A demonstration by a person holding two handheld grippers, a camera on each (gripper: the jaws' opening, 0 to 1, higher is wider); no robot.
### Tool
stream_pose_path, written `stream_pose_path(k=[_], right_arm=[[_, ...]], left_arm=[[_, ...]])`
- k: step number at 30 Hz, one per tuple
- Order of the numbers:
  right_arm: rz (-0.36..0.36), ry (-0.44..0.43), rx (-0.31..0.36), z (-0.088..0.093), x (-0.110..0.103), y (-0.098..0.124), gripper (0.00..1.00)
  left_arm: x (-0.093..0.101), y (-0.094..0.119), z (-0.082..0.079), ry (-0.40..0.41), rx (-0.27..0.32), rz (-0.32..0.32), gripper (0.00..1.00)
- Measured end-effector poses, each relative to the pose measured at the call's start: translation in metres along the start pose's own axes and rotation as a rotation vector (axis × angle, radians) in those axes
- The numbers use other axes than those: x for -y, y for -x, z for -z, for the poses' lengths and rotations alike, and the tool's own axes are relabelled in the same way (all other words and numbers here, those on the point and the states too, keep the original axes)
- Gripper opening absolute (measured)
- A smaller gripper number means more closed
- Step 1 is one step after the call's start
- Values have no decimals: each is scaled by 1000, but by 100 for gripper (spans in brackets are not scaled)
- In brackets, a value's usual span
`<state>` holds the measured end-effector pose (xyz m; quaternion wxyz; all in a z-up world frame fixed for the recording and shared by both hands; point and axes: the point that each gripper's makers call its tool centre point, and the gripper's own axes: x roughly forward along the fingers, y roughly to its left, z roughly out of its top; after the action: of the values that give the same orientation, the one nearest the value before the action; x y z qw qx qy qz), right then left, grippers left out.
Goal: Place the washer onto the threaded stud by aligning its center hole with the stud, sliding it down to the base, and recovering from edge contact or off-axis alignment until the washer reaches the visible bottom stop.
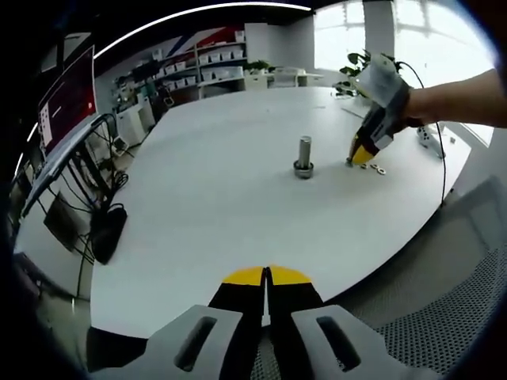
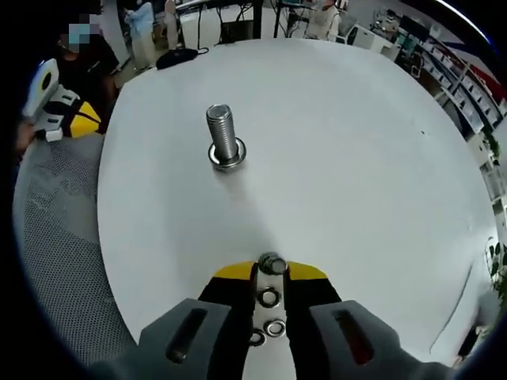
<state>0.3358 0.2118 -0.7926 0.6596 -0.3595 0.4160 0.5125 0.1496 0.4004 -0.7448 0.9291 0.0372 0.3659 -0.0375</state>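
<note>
Standing upright on the white bench (image 2: 356, 158), the threaded stud (image 2: 224, 134) has a washer already at its base. Well apart from the stud, the right tool (image 2: 272, 265) grips a washer (image 2: 272, 264) at its tips, above loose washers (image 2: 271, 313). The left tool (image 1: 267, 277), jaws together and empty, hovers at the bench edge.

We see broad bare table (image 2: 356, 158) all around the threaded stud (image 2: 223, 134), which stands upright and alone mid-table with open approach from every side. Loose washers (image 2: 273, 313) lie near the right gripper (image 2: 271, 273), well apart from the stud; nothing stands between them.
</note>
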Motion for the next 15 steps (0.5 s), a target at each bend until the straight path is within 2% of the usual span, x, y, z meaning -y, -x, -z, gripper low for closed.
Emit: stream_pose_path(k=[5,13,15], right_arm=[[0,8,-2,6,-2,3,21],[-5,4,-23,22,4,11,21],[-9,8,-28,25,4,12,21]], left_arm=[[0,0,0,2,-1,1,0],[0,1,0,-1,0,-3,0],[1,0,3,-1,-20,1,0]])
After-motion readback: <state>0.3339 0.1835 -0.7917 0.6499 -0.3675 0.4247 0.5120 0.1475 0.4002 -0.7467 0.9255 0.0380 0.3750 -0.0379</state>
